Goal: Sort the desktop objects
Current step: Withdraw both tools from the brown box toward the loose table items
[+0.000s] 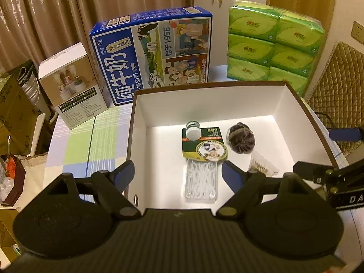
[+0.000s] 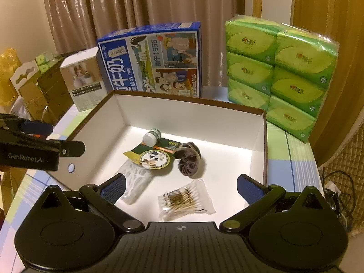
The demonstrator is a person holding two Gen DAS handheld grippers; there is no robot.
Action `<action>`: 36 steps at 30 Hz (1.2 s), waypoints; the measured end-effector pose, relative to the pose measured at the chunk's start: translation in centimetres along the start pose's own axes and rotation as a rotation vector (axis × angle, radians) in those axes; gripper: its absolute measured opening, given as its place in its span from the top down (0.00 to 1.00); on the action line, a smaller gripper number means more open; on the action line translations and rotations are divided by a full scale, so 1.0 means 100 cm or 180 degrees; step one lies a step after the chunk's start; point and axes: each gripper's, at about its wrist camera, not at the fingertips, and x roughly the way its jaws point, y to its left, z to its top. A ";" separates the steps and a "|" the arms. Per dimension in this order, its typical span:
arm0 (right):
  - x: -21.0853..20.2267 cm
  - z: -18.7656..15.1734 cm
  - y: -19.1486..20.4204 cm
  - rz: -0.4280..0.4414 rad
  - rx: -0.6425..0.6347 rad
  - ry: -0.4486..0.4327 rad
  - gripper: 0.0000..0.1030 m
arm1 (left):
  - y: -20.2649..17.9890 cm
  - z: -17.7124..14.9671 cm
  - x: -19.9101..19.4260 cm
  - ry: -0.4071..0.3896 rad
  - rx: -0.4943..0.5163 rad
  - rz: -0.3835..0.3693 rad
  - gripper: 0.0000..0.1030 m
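Note:
An open white box with a brown rim (image 1: 141, 122) (image 2: 259, 136) stands on the checked tablecloth. Inside lie a small white-capped bottle (image 1: 193, 130) (image 2: 152, 137), a green-topped pack of floss picks (image 1: 201, 173) (image 2: 145, 166), a dark brown scrunchie (image 1: 241, 138) (image 2: 188, 157) and a bag of cotton swabs (image 1: 264, 166) (image 2: 185, 201). My left gripper (image 1: 177, 175) is open and empty over the box's near left rim. My right gripper (image 2: 182, 187) is open and empty above the cotton swabs, over the box's near side.
Behind the box stand a blue milk carton box (image 1: 154, 52) (image 2: 154, 61), a small white and tan box (image 1: 72, 84) (image 2: 83, 79) and a stack of green tissue packs (image 1: 273, 45) (image 2: 284, 72). Cardboard boxes (image 1: 13, 113) lie left; a quilted chair (image 1: 341, 95) is right.

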 end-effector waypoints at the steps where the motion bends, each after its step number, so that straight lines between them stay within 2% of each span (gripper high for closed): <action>1: -0.003 -0.001 0.001 0.0002 -0.0001 -0.0007 0.02 | 0.000 -0.003 -0.003 -0.0008 -0.0003 -0.0006 0.21; 8: -0.027 -0.019 0.005 0.0052 -0.0004 -0.0060 0.02 | 0.002 -0.030 -0.028 -0.0019 -0.0025 -0.0084 0.21; 17: -0.057 -0.052 0.009 0.0101 -0.0007 -0.0096 0.02 | 0.011 -0.074 -0.059 -0.0035 -0.0105 -0.0046 0.21; 22: -0.070 -0.072 0.014 0.0113 -0.0049 -0.0091 0.02 | 0.009 -0.102 -0.070 -0.0013 -0.0019 -0.0048 0.21; 28: -0.076 -0.097 0.019 0.0174 -0.0109 -0.0007 0.02 | 0.003 -0.134 -0.075 0.0068 0.0045 -0.0065 0.22; 34: -0.075 -0.124 0.024 0.0246 -0.0112 0.0124 0.02 | 0.004 -0.151 -0.074 0.0130 -0.0015 -0.0135 0.22; 36: -0.072 -0.132 0.025 0.0244 -0.0106 0.0190 0.02 | 0.003 -0.156 -0.072 0.0144 0.0022 -0.0092 0.22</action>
